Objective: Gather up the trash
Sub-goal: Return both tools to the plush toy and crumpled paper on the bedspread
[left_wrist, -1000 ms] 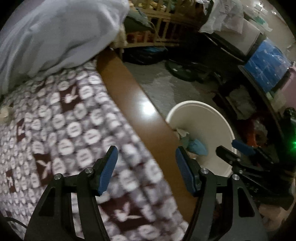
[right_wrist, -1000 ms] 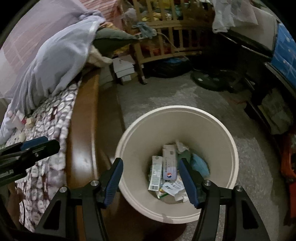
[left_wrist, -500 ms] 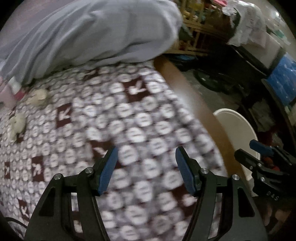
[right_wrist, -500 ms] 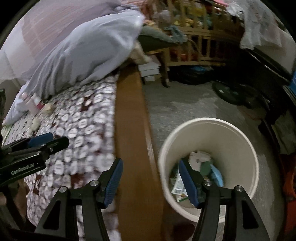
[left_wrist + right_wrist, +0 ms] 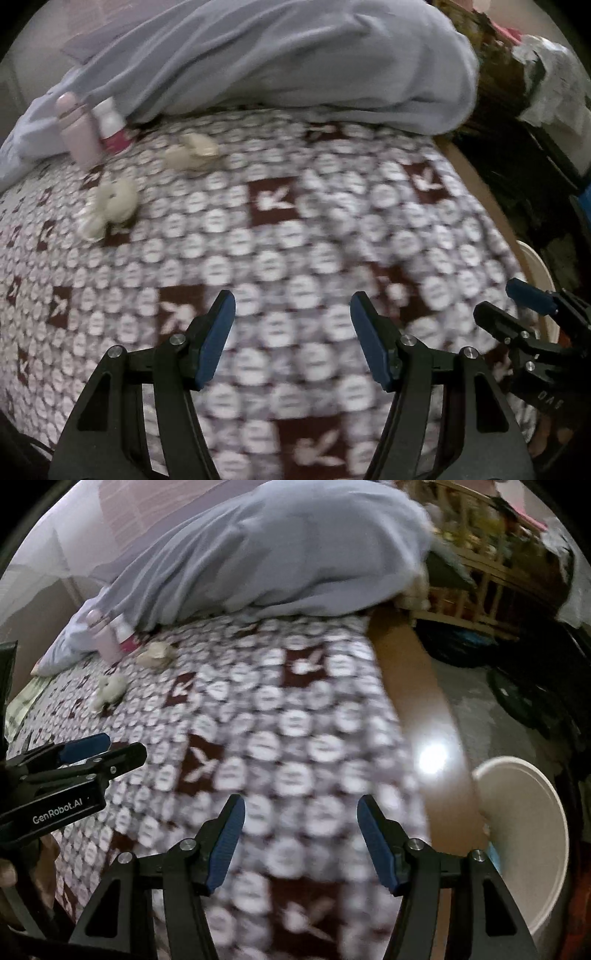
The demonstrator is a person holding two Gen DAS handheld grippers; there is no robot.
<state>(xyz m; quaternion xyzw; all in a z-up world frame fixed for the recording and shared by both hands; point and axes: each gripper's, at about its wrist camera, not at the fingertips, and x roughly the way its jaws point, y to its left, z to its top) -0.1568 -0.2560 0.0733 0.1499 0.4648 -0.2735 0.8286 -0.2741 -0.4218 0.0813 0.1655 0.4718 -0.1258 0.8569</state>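
Two crumpled pale tissues lie on the patterned bedspread [image 5: 295, 236]: one [image 5: 110, 206] at the left, one [image 5: 194, 151] further back. They also show in the right wrist view [image 5: 110, 690] [image 5: 157, 653]. My left gripper [image 5: 291, 332] is open and empty above the bedspread, well short of them. My right gripper [image 5: 299, 830] is open and empty above the bed near its edge. The white trash bin [image 5: 524, 834] stands on the floor beside the bed, right of the right gripper.
A pink bottle [image 5: 75, 129] and a white-and-red bottle [image 5: 110, 127] stand by the grey blanket [image 5: 277, 59] at the back. A brown wooden bed rail [image 5: 424, 716] runs along the right side. Wooden crib and clutter stand beyond, on the floor.
Both grippers have swung left, away from the bin and over the bed. The tissues and bottles have come into view. Both stay open.
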